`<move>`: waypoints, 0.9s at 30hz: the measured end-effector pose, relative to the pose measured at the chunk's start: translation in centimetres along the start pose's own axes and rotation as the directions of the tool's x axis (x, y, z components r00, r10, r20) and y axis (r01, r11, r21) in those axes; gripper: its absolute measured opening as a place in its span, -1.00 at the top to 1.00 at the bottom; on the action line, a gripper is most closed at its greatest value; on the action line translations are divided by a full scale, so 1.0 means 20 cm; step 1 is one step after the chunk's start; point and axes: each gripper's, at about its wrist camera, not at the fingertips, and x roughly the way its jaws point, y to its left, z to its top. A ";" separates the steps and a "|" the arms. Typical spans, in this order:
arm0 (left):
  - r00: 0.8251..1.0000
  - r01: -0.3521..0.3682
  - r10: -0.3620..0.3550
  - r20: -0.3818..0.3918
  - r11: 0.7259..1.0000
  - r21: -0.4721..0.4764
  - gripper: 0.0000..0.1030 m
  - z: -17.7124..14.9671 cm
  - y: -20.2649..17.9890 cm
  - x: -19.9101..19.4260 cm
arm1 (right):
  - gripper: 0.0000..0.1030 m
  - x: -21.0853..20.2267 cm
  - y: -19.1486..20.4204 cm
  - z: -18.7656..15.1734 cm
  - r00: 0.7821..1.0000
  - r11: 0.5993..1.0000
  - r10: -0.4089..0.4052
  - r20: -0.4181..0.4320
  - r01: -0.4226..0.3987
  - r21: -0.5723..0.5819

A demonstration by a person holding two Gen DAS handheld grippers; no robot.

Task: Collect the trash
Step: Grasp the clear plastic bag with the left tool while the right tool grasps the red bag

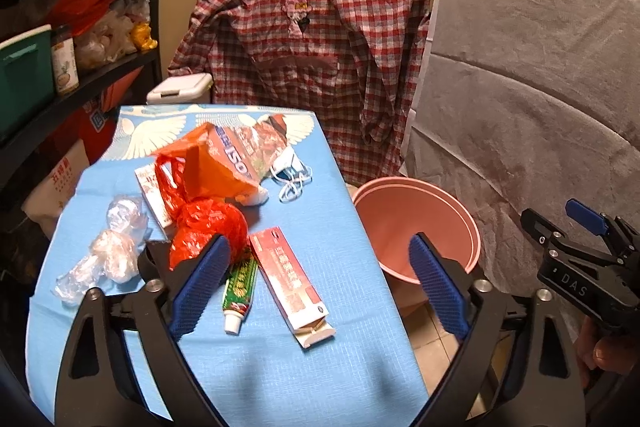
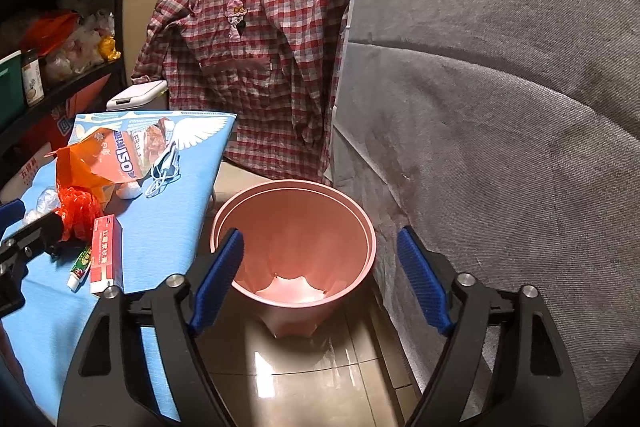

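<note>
Trash lies on the blue table point(image 1: 280, 367) beside the pink bin point(image 2: 296, 227). Both my grippers, left point(image 1: 320, 283) and right point(image 2: 320, 279), gape, empty. Toothpaste box point(image 1: 288, 283) nearest the bin: light, stiff; pinch across its middle.

trash point(image 1: 224, 187) on table point(image 1: 280, 367) | bin point(image 1: 420, 223) right of table, on floor point(image 2: 320, 367)
</note>
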 end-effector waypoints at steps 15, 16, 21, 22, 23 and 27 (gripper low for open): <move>0.998 0.008 -0.009 0.068 1.000 0.013 -0.13 0.21 0.12 -0.14 | 0.00 -0.12 0.15 0.14 0.990 0.992 0.127 0.057 -0.127 -0.003; 0.997 0.009 -0.010 0.070 1.000 0.021 -0.09 0.24 0.14 -0.15 | 0.01 -0.13 0.16 0.16 0.988 0.990 0.144 0.061 -0.144 -0.004; 0.997 0.038 -0.040 0.064 0.999 0.019 -0.05 0.39 0.35 -0.17 | 0.14 -0.15 0.30 0.29 0.969 0.972 0.235 0.076 -0.233 -0.042; 0.997 0.025 -0.028 0.076 0.999 0.037 -0.05 0.42 0.40 -0.17 | 0.14 -0.15 0.34 0.32 0.963 0.966 0.259 0.079 -0.256 -0.046; 0.996 0.014 -0.019 0.089 0.998 0.059 -0.04 0.44 0.43 -0.18 | 0.16 -0.14 0.37 0.35 0.957 0.960 0.280 0.081 -0.276 -0.051; 0.992 -0.024 0.009 0.125 0.993 0.119 0.11 0.48 0.61 -0.18 | 0.39 -0.12 0.55 0.43 0.925 0.925 0.371 0.077 -0.361 -0.116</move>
